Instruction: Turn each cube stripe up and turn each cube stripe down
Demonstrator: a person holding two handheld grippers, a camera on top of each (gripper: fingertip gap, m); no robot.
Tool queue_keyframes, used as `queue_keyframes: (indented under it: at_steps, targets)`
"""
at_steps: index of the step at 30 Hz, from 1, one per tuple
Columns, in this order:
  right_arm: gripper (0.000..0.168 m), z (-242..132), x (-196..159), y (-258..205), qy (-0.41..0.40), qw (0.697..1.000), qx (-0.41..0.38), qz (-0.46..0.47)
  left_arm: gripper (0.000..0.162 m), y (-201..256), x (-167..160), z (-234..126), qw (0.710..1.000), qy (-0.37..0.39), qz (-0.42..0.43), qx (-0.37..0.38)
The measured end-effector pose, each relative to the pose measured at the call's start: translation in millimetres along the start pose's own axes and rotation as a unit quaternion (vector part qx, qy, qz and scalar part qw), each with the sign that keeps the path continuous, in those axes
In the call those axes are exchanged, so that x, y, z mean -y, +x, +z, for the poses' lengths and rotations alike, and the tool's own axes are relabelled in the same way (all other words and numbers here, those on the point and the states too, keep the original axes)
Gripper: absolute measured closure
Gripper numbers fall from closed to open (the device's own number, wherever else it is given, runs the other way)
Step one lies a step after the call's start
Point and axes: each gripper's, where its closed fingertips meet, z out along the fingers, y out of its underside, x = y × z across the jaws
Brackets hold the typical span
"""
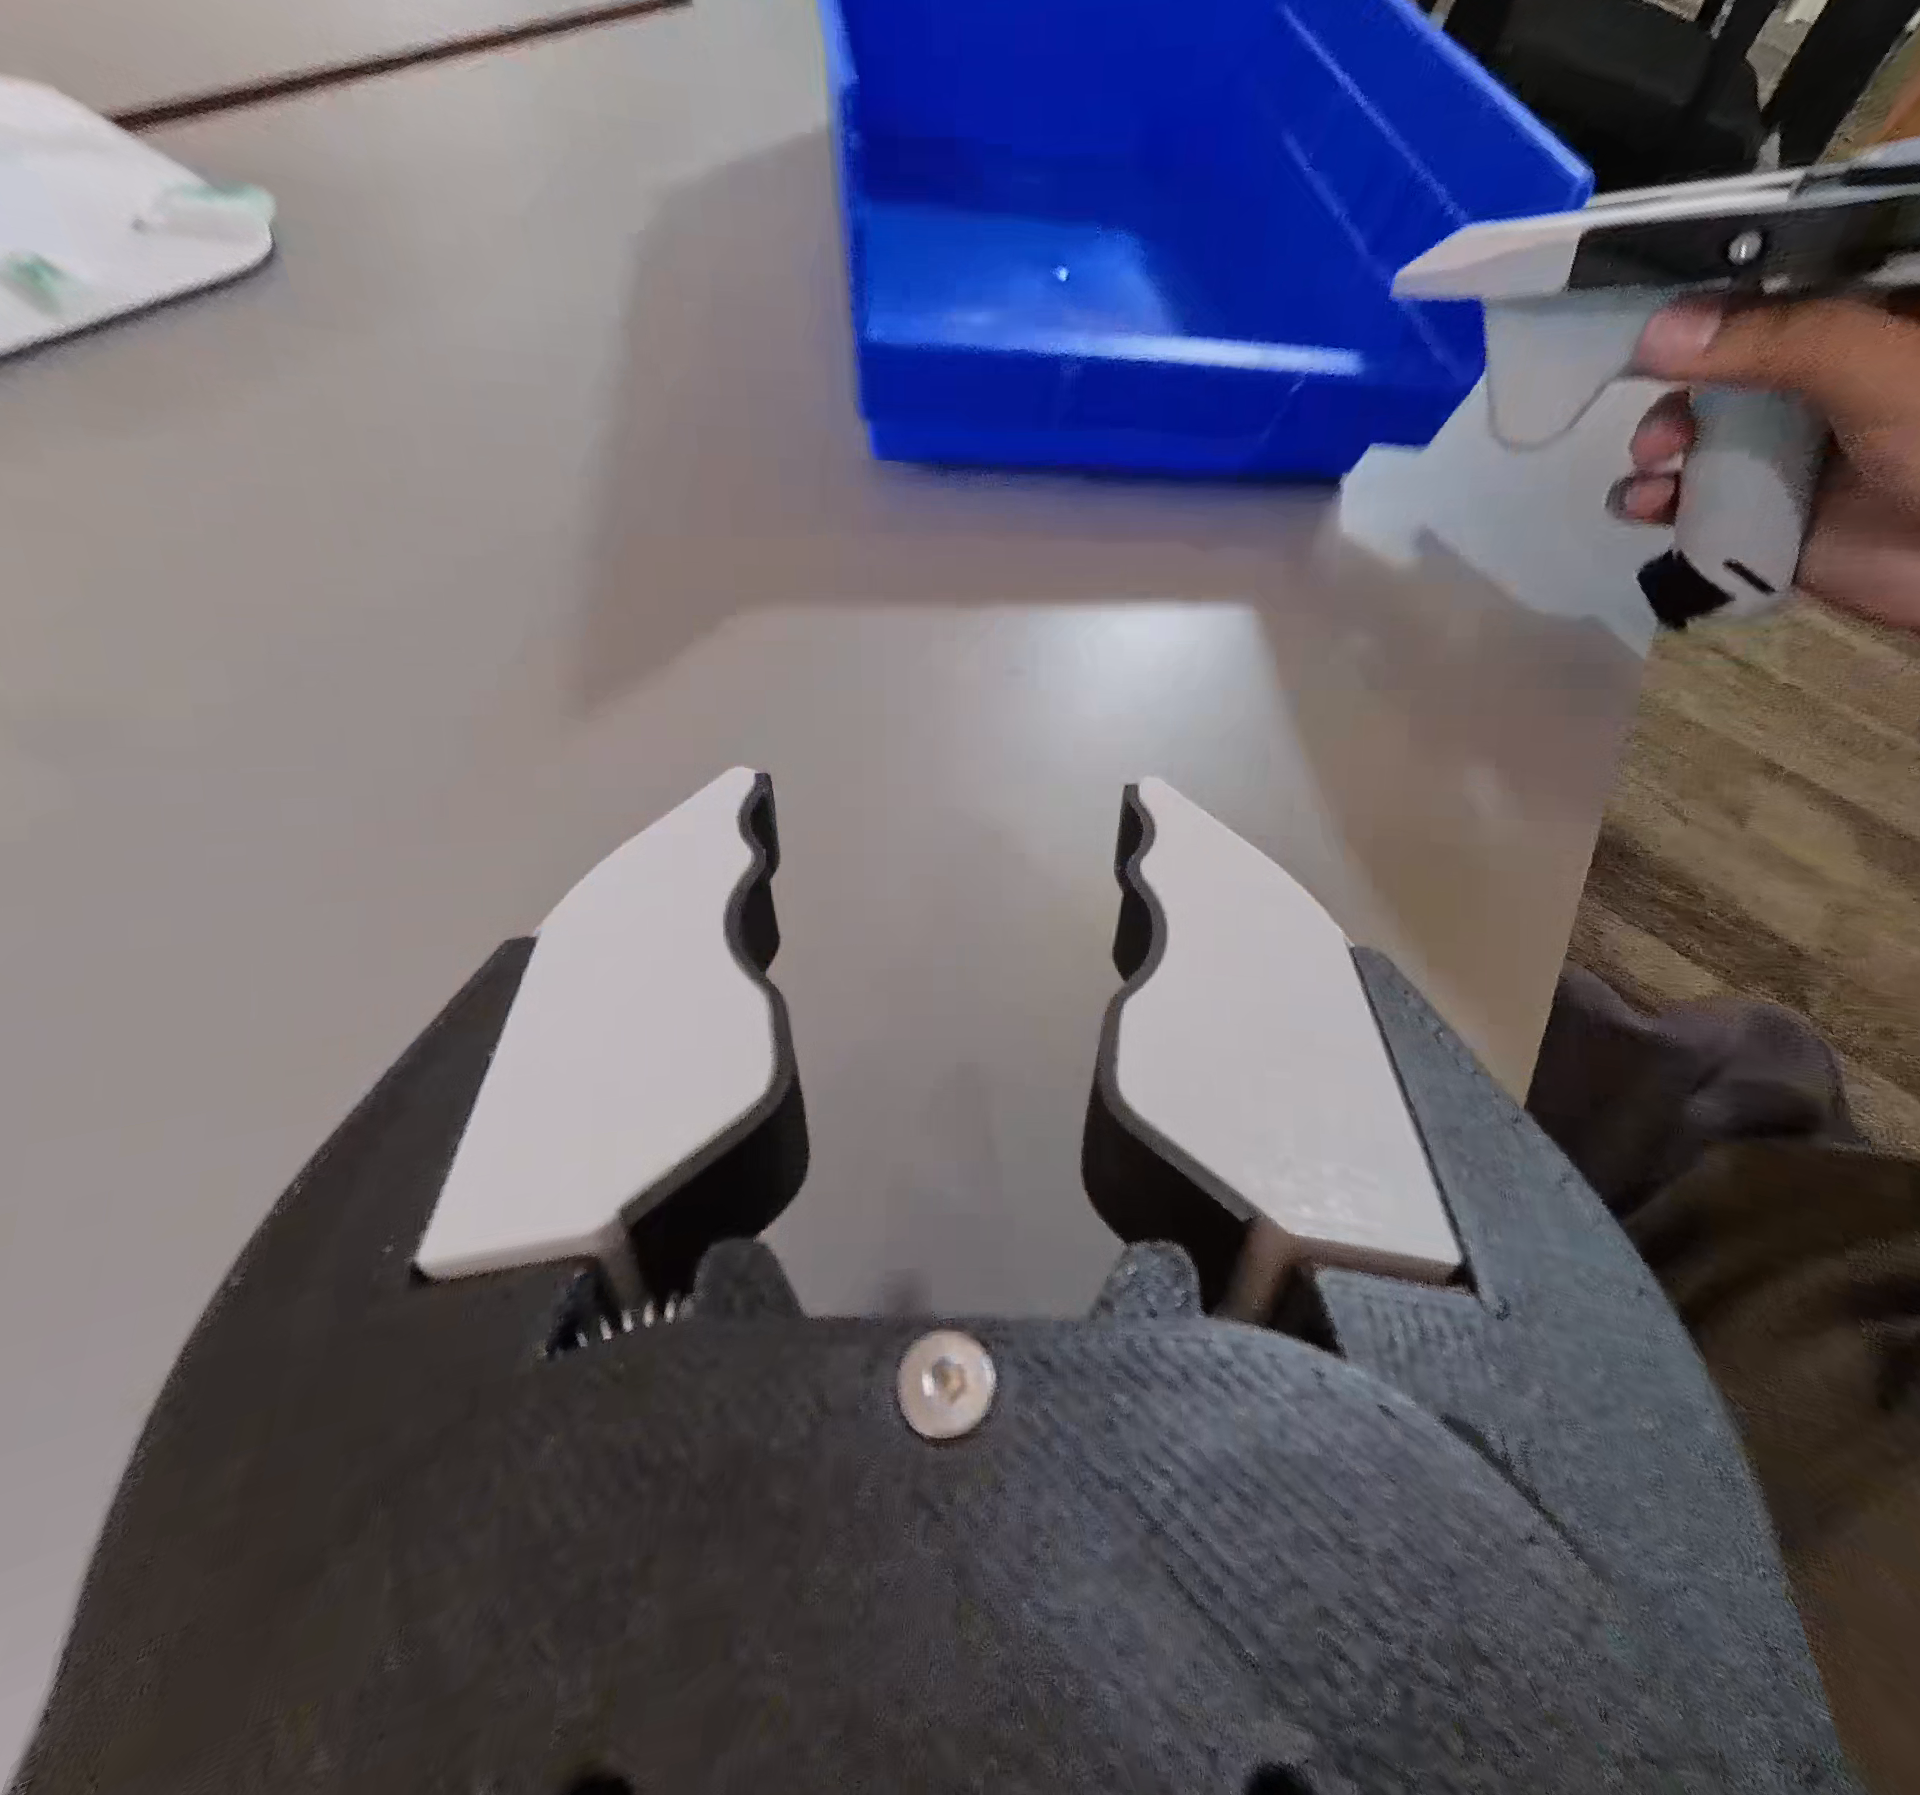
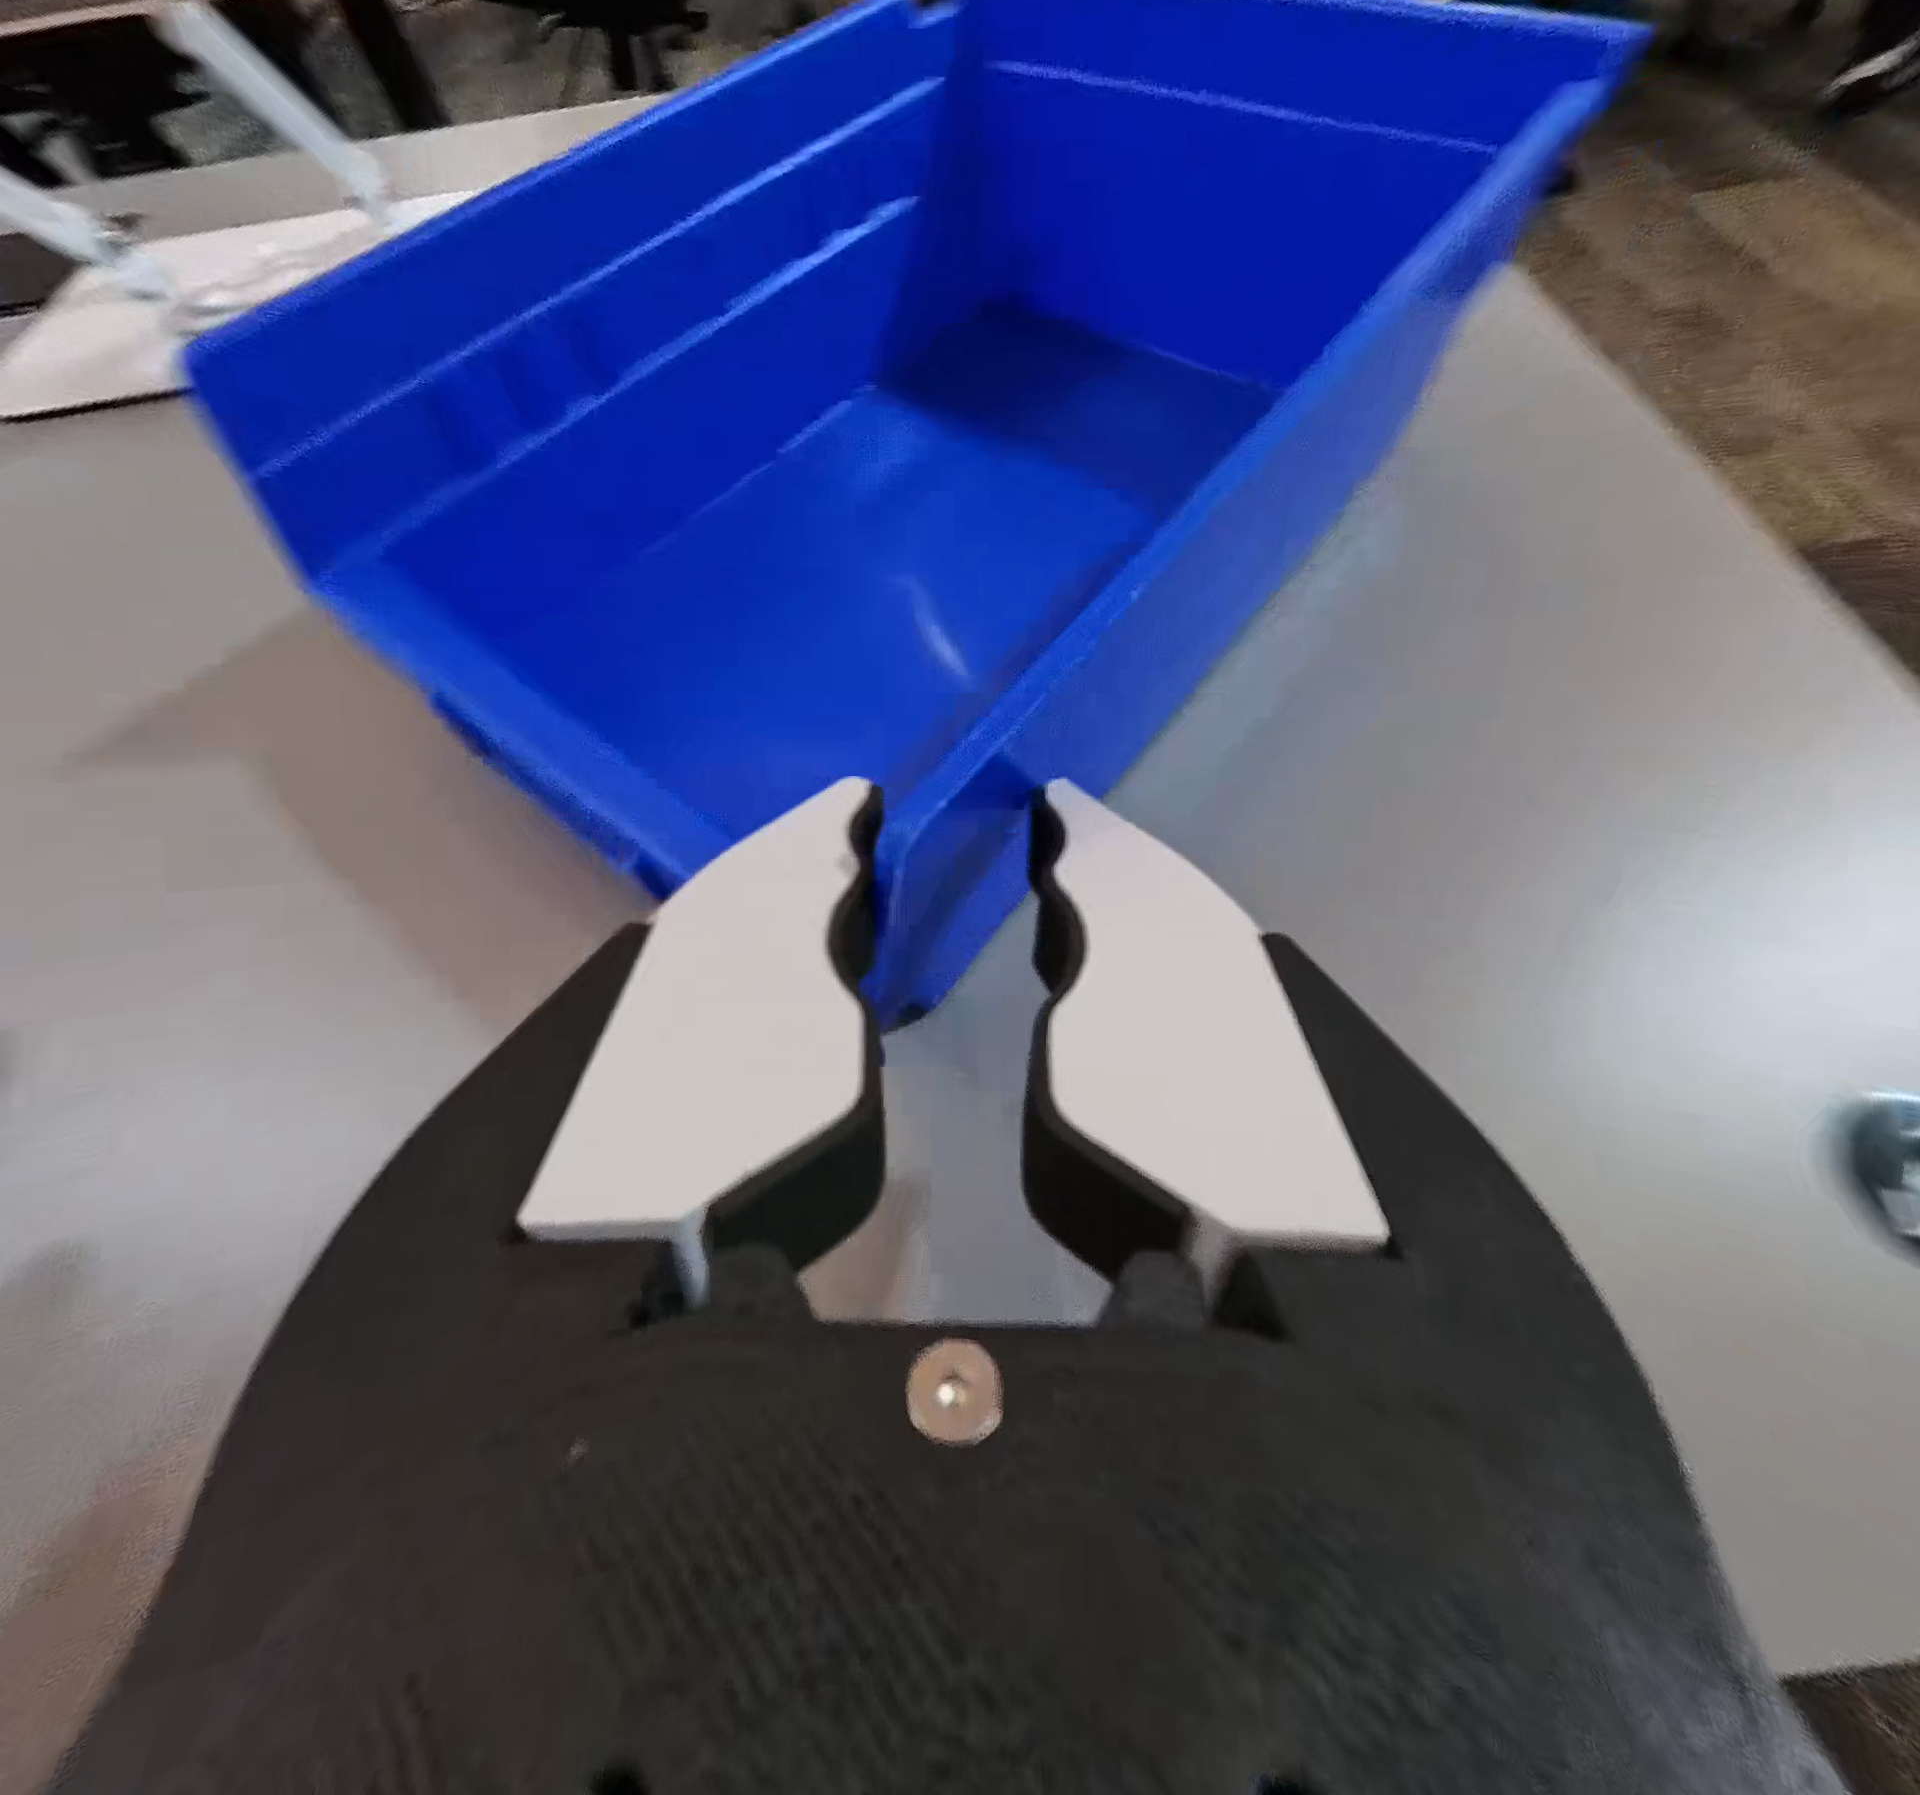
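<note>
No cube shows in either view. An empty blue bin (image 1: 1039, 31) stands on the grey table (image 1: 416, 498). My left gripper (image 1: 945, 800) is open and empty, low over bare table in front of the bin. My right gripper (image 2: 956, 800) has its jaws on either side of the near corner wall of the bin (image 2: 1195, 218), closed onto it. In the left wrist view the right gripper (image 1: 1455, 275) reaches in from the right, held by a hand (image 1: 1818, 415), with its tip at the bin's right front corner.
A white flat object (image 1: 104, 218) lies at the far left and a dark slot (image 1: 395, 62) runs across the table behind it. The table's right edge drops to a wood floor (image 1: 1766, 810). Black chairs (image 1: 1642, 62) stand beyond. A small metal item (image 2: 1881, 1184) lies at the right.
</note>
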Motion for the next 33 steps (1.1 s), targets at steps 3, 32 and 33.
queue_keyframes:
  at_steps: [3, 32, 33]
  targets:
    - [0.16, 5.4, 10.4, 61.3, 0.013, 0.998, -0.054, -0.002, 0.1, -2.9, -6.7, -5.3, 1.0, -0.011, -0.017, -0.022]
    - [0.163, 28.9, 32.4, 140.0, 0.051, 0.989, 0.099, 0.097, 0.112, 8.3, 1.1, -23.2, 0.989, 0.03, -0.087, -0.113]
    - [0.162, 28.9, 32.6, 140.0, 0.054, 0.988, 0.099, 0.106, 0.112, 8.3, 0.6, -22.9, 0.99, 0.028, -0.085, -0.113]
